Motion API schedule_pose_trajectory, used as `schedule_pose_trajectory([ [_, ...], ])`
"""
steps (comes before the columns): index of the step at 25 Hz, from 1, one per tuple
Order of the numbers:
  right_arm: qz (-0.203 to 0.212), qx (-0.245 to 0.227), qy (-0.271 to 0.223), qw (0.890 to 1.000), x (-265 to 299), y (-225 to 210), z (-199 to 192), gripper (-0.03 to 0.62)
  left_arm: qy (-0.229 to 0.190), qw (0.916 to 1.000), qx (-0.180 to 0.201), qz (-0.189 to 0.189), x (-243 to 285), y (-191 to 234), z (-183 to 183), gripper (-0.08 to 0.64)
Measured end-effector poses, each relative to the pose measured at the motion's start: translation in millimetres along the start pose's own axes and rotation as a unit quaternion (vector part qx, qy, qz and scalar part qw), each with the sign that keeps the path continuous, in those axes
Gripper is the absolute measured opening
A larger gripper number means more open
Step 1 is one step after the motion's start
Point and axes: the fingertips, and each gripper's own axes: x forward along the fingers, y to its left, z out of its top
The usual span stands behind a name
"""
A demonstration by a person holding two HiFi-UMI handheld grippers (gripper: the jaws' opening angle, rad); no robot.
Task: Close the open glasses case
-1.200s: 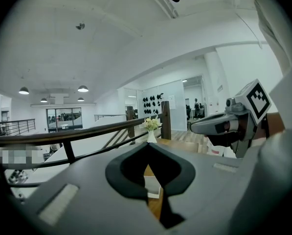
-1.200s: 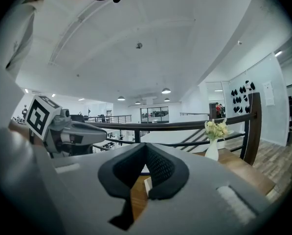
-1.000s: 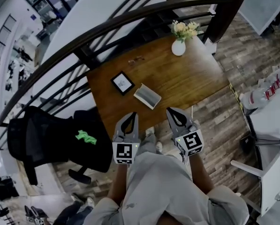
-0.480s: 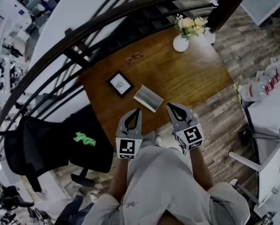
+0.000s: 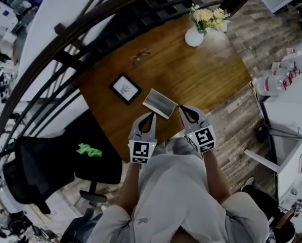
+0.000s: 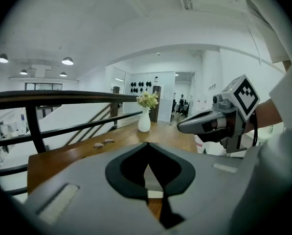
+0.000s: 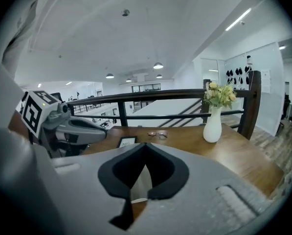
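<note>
Office mezzanine: railing (image 7: 155, 93), swivel chair (image 5: 39, 166), ceiling lights (image 7: 158, 65)

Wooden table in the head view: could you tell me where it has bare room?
A bare patch lies between the white flower vase, the open grey glasses case and the right edge of the wooden table; around the case and black picture frame it is crowded.

Grey rectangular glasses case (image 5: 159, 103), open, lying flat near the wooden table (image 5: 201, 70) front edge

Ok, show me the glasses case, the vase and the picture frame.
glasses case (image 5: 160, 103), head view, middle of its grey surface
vase (image 5: 194, 37), head view, on its white body
picture frame (image 5: 125, 88), head view, centre of the picture
</note>
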Motion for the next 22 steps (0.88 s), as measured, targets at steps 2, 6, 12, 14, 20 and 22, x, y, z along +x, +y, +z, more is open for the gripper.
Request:
schedule_pose_trajectory([
  [2, -0.001, -0.001, 0.013, 1.000, 9, -4, -8, 0.002, 0.011, 0.9999, -0.005, -0.005, 8, 2, -10, 0.018],
  [6, 0.000, -0.004, 0.038, 0.999, 23, -10, -22, 0.002, 0.032, 0.9994, -0.007, -0.009, 21, 3, -26, 0.018],
  [12, 0.011, -0.002, 0.066, 0.998, 41, -20, -41, 0.002, 0.060, 0.9980, -0.015, -0.010, 42, 2, -45, 0.018],
  [14, 0.019, -0.003, 0.075, 0.997, 46, -22, -47, 0.002, 0.070, 0.9974, -0.016, -0.009, 48, 1, -51, 0.018],
  [20, 0.050, -0.003, 0.099, 0.994, 60, -27, -63, 0.002, 0.103, 0.9944, -0.022, -0.002, 67, -2, -66, 0.018],
  [22, 0.060, -0.003, 0.105, 0.993, 65, -27, -67, 0.002, 0.113, 0.9933, -0.025, 0.002, 73, -2, -71, 0.018],
])
